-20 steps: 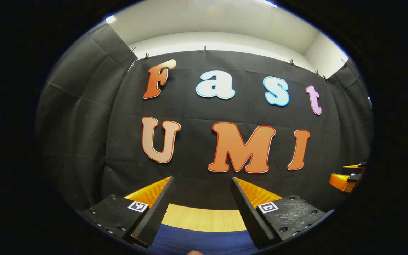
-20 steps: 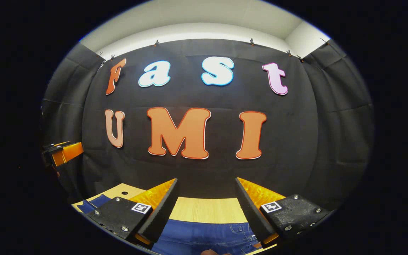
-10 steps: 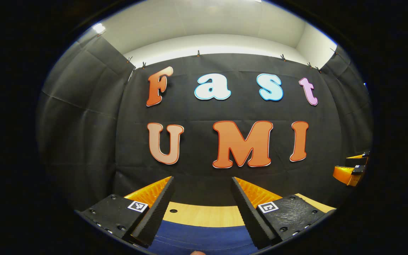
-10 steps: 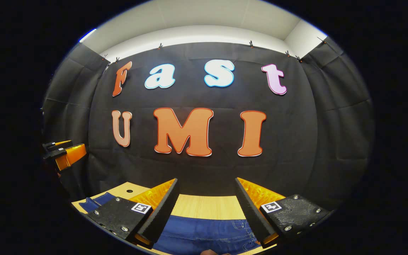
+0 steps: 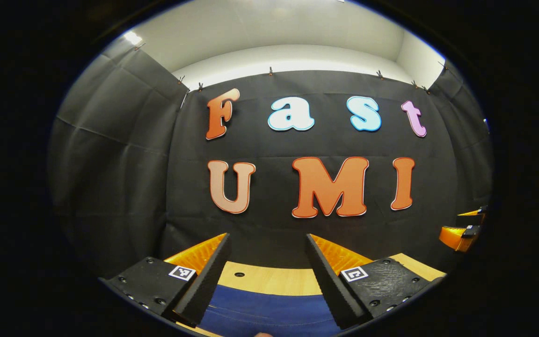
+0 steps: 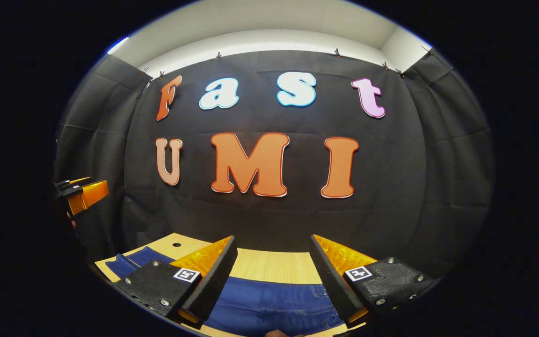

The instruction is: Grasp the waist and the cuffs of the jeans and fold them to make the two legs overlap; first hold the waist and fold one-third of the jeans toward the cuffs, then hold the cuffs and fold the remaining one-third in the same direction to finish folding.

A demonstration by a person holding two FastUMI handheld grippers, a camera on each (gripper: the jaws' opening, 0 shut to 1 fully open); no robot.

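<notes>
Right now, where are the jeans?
The jeans lie flat on the wooden table, low in both gripper views, just beyond the open fingers of the right gripper and left gripper.

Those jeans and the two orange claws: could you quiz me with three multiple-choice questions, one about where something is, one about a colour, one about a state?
1. Where do the jeans lie?
A. On the wooden table
B. Hung on the black cloth wall
C. Clamped in a gripper

2. What colour are the jeans?
A. Black
B. Blue
C. White

3. How do the fingers of the right gripper stand?
A. Pressed together
B. Closed on the jeans
C. Spread apart with nothing between them

Answers:
1. A, since in the right gripper view the denim lies flat on the light wood, below the fingers.
2. B, since the cloth shows blue in both views, also under the left gripper.
3. C, since a wide gap shows between the two black pads, with table and jeans seen through it.
</notes>
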